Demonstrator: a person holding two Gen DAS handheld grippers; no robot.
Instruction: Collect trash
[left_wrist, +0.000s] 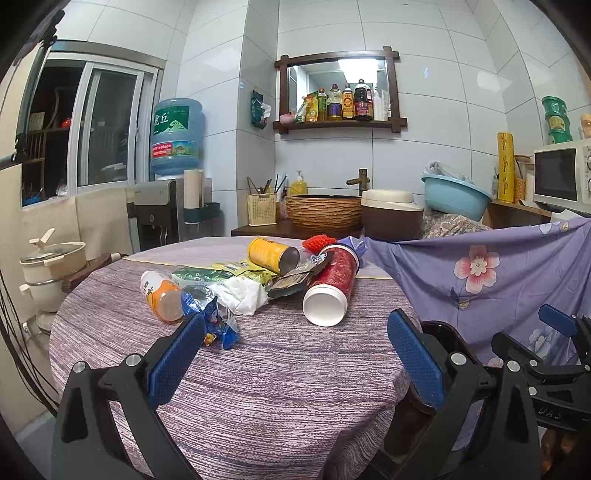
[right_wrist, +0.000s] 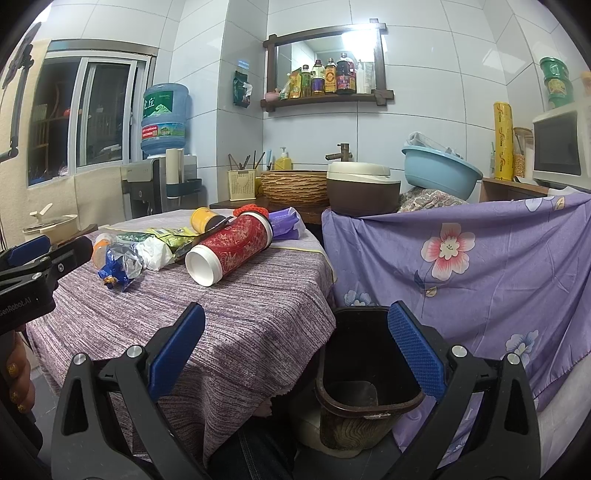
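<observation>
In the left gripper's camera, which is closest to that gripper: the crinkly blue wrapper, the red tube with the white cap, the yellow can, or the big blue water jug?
1. Crinkly blue foil wrapper, beside the left gripper's left finger.
2. Red cylindrical tube with white cap, lying mid-table, right of centre.
3. Yellow can, on its side at the table's far edge.
4. Big blue water jug, on the dispenser by the wall.

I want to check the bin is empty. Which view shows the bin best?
The right wrist view: the bin shows its open mouth and dark inside. The left wrist view catches only a sliver of its rim.
</observation>
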